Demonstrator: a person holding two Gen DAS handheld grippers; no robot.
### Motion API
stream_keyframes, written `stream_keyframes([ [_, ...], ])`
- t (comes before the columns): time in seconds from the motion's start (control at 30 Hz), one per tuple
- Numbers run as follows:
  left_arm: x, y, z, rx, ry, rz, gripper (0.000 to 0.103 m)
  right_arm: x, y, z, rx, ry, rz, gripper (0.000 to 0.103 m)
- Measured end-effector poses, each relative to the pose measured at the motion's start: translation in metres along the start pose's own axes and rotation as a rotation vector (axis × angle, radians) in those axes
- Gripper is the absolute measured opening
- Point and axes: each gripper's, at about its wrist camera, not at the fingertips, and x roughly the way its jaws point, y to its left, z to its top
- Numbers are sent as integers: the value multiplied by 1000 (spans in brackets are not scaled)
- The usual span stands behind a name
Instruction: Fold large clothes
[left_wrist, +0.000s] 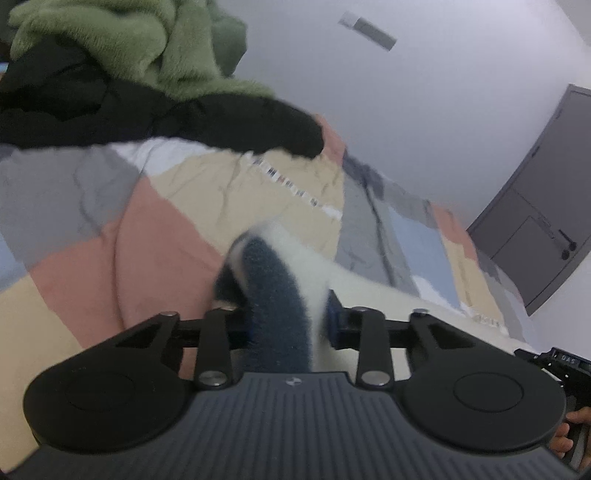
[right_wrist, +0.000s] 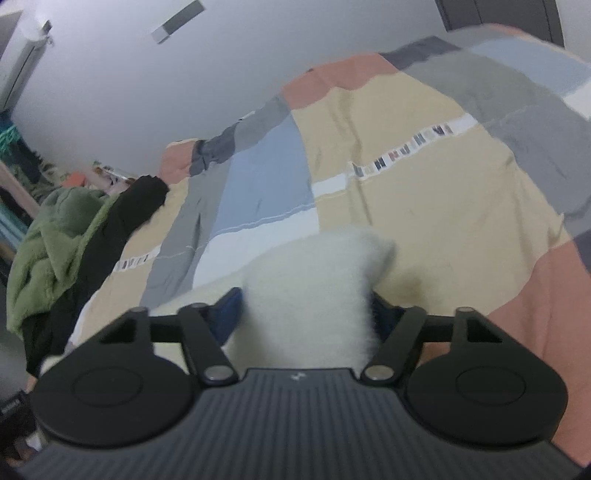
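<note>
Closest to the lens, left gripper (left_wrist: 284, 317) clamped on a dark blue-and-white fleecy fold of the fluffy garment (left_wrist: 280, 266). Right gripper (right_wrist: 306, 314) likewise pinching a bunched white part (right_wrist: 317, 273) of it. Garment raised just above the patchwork bedspread (right_wrist: 406, 206). Heaped at the bed's far edge: green fleece (left_wrist: 122, 40) over black clothing (left_wrist: 92, 110).

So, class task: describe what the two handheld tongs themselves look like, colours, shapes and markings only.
Both match. The left tongs and right tongs each have a dark grey ribbed body bearing a small pale logo, two round black discs at the sides, black link arms with silver pivot pins, and blue pads inside the fingers.
</note>
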Motion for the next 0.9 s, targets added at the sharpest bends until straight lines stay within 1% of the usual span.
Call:
stream_keyframes([
  [0.07,-6,-4,4,2,-18,-20,31,-7,7,3,-62,-12,-2,51],
  [0.17,-13,-13,12,27,-52,-29,30,-16,15,10,-115,-48,13,43],
  [0.23,-13,-18,16,51,-65,-23,30,-20,19,16,-132,-81,33,43],
  [0.3,-9,-16,21,42,-73,-24,30,-20,21,23,-144,-115,54,43],
  [0.37,-1,-14,23,43,-66,-17,31,-12,21,28,-135,-124,69,43],
  [0.43,8,-11,21,53,-52,-5,31,1,19,31,-137,-112,65,43],
  [0.5,19,-6,18,50,-21,21,31,14,17,30,-149,-96,47,43],
  [0.57,30,0,14,36,11,37,31,29,12,27,-144,-67,25,45],
  [0.67,40,10,9,7,51,39,32,45,6,20,-138,-28,-11,48],
  [0.83,39,12,9,3,49,29,34,45,5,16,-123,-21,-15,49],
  [0.9,36,12,9,-1,42,27,38,40,6,15,-108,-28,-16,50],
])
